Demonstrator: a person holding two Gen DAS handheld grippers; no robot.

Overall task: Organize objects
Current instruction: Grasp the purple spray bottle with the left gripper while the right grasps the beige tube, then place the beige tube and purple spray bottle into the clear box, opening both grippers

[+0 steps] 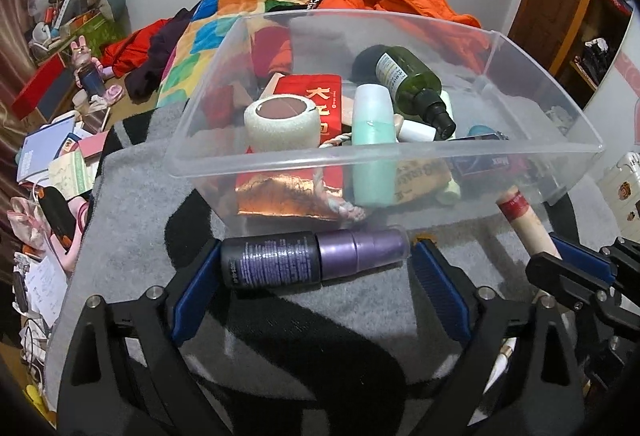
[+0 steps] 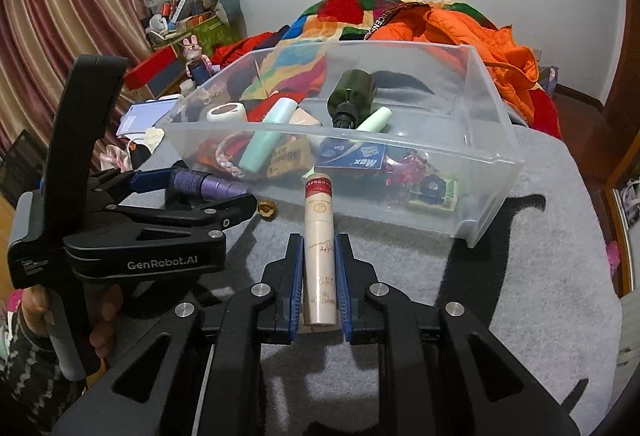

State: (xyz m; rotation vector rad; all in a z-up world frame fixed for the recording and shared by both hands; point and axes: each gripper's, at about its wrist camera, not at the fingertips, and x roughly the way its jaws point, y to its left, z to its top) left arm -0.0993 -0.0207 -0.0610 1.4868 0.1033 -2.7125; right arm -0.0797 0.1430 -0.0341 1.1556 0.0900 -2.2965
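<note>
- Clear plastic bin [image 1: 400, 155] near rim stands just ahead of both tools; grey blanket [image 2: 520, 296] lies bare to the right.
- Left gripper [image 1: 316, 264] clamps purple bottle [image 1: 312, 262] crosswise, beside bin wall.
- Right gripper [image 2: 319, 276] clamps cream tube [image 2: 319, 256] lengthwise, tip toward bin.

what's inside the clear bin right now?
Inside the clear bin: a green bottle, a mint bottle, a tape roll, a red packet and a blue Max box. Whatever lies beneath that pile is covered.
</note>
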